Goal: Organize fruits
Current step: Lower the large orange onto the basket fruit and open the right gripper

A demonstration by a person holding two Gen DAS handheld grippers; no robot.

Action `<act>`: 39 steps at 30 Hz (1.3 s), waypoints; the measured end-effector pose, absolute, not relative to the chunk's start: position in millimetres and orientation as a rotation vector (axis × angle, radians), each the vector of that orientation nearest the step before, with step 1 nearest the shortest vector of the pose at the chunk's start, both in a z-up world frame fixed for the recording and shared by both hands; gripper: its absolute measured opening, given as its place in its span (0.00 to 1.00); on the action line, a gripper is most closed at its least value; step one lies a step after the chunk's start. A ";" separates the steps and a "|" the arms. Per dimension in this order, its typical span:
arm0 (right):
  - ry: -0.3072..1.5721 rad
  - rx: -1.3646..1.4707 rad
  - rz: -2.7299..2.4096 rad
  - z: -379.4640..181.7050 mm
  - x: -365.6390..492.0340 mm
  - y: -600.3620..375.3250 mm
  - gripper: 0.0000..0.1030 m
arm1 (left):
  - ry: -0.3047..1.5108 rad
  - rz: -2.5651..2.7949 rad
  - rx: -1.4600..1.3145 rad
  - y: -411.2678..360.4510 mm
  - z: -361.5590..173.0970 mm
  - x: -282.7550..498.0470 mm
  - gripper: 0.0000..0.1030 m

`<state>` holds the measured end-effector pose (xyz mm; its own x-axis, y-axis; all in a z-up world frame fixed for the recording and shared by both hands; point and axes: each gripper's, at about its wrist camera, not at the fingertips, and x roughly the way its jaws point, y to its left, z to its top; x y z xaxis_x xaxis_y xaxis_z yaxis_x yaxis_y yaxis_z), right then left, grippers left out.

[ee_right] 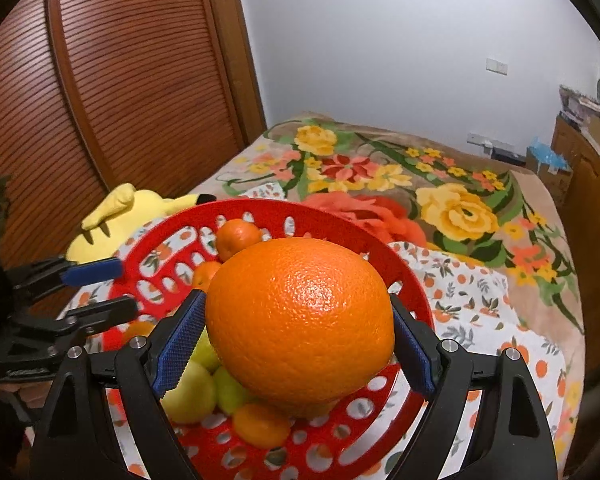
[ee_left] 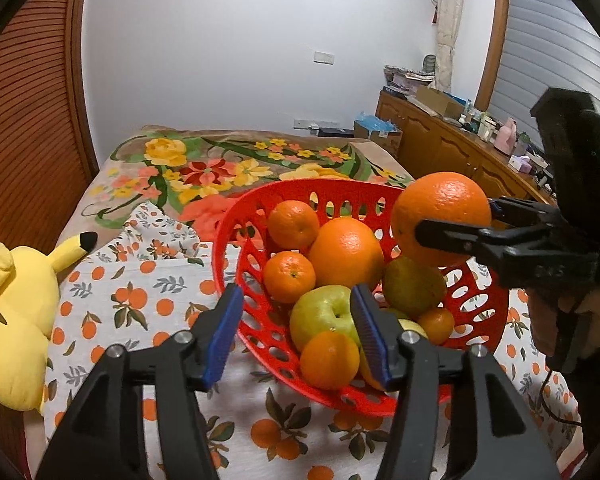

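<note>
A red perforated basket (ee_left: 228, 220) stands on an orange-print cloth and holds several fruits: a large orange (ee_left: 346, 254), small tangerines (ee_left: 293, 224), a green apple (ee_left: 320, 314) and a dull green citrus (ee_left: 412, 286). My right gripper (ee_right: 296, 344) is shut on a big orange (ee_right: 300, 320) and holds it above the basket's right side; the orange also shows in the left wrist view (ee_left: 442, 212). My left gripper (ee_left: 296, 332) is open and empty, hovering at the basket's near rim (ee_right: 148, 240) over the green apple.
A yellow plush toy (ee_left: 12, 320) lies left of the basket. The orange-print cloth (ee_left: 140, 292) lies on a floral blanket (ee_left: 220, 168) covering the bed. A wooden louvred door is on the left, a cluttered wooden cabinet (ee_left: 440, 140) on the right.
</note>
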<state>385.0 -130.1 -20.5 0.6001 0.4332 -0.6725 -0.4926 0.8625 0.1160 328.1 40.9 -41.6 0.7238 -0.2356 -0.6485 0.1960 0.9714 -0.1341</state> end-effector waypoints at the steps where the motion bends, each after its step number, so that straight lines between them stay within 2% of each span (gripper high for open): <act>1: 0.758 -0.089 0.530 -21.1 387.4 -129.1 0.86 | 0.722 -0.238 -0.058 41.2 -41.1 327.5 0.54; 30: 0.774 -0.138 0.449 -24.3 390.1 -128.9 0.87 | 0.678 -0.243 -0.055 39.3 -25.7 304.9 0.55; 32: 0.756 -0.126 0.445 -20.2 388.6 -133.0 0.89 | 0.674 -0.243 -0.058 39.2 -24.6 302.2 0.56; 36: 0.710 -0.105 0.449 -6.4 379.0 -142.2 0.91 | 0.657 -0.237 -0.058 37.8 -21.1 295.4 0.66; 39: 0.688 -0.103 0.452 -2.1 367.2 -144.8 0.91 | 0.649 -0.233 -0.048 37.0 -19.9 291.0 0.66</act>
